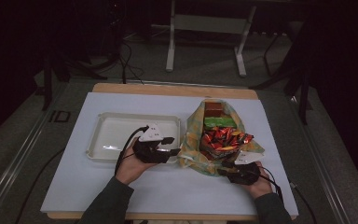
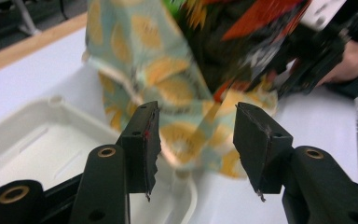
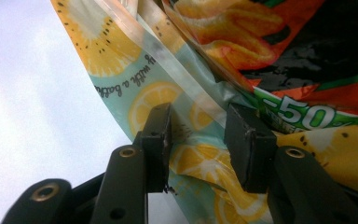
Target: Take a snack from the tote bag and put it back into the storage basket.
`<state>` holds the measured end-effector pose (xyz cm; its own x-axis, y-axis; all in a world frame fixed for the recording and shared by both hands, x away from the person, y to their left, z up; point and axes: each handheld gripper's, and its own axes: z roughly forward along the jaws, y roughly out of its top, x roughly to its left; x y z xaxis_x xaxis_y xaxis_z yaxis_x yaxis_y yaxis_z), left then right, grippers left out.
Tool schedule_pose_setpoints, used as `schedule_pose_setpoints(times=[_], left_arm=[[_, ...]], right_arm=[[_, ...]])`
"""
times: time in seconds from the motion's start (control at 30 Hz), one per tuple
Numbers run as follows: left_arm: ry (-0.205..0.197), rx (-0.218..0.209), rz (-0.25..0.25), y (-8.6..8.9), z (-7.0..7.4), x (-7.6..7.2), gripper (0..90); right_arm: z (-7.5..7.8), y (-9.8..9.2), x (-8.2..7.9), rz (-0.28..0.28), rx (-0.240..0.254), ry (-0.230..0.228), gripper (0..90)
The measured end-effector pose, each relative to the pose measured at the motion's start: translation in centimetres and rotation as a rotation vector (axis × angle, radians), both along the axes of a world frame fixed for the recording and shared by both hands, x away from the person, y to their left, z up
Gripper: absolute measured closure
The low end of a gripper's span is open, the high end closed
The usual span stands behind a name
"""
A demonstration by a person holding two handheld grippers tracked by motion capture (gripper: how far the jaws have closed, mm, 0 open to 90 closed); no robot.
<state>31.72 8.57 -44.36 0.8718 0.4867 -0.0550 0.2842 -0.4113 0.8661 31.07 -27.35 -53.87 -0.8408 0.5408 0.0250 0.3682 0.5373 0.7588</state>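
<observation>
One overhead camera, two riding on the grippers.

The high view looks forward and down across the whole bench. Each gripper view looks along its own fingers, close up to the lemon-print bag, which all three views share.

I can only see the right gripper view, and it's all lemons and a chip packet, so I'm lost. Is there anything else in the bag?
Observer: Yes. From the high view, a green packet and a brown packet lie in the bag behind the orange packet.
Operator: Where's the other gripper?
Observer: The left gripper hovers open over the near right corner of a white tray, just left of the bag.
</observation>
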Motion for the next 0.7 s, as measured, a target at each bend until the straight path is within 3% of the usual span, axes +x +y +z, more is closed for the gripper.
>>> schedule_pose_setpoints(times=[0.1,0.27,0.53,0.7], left_arm=[[-0.009,0.004,-0.02,-0.8,0.6,0.4,49.3],[-0.015,0.014,-0.071,-2.6,1.1,1.0,39.1],[-0.002,0.02,-0.129,-5.8,1.1,2.1,28.8],[-0.02,0.024,-0.142,-7.6,1.0,2.6,22.8]], right_arm=[[0.0,0.0,0.0,0.0,-0.001,-0.001,61.0],[0.0,0.0,0.0,0.002,-0.006,-0.006,60.8],[0.0,0.0,0.0,0.002,-0.005,-0.007,60.5],[0.0,0.0,0.0,0.003,-0.003,-0.006,60.2]])
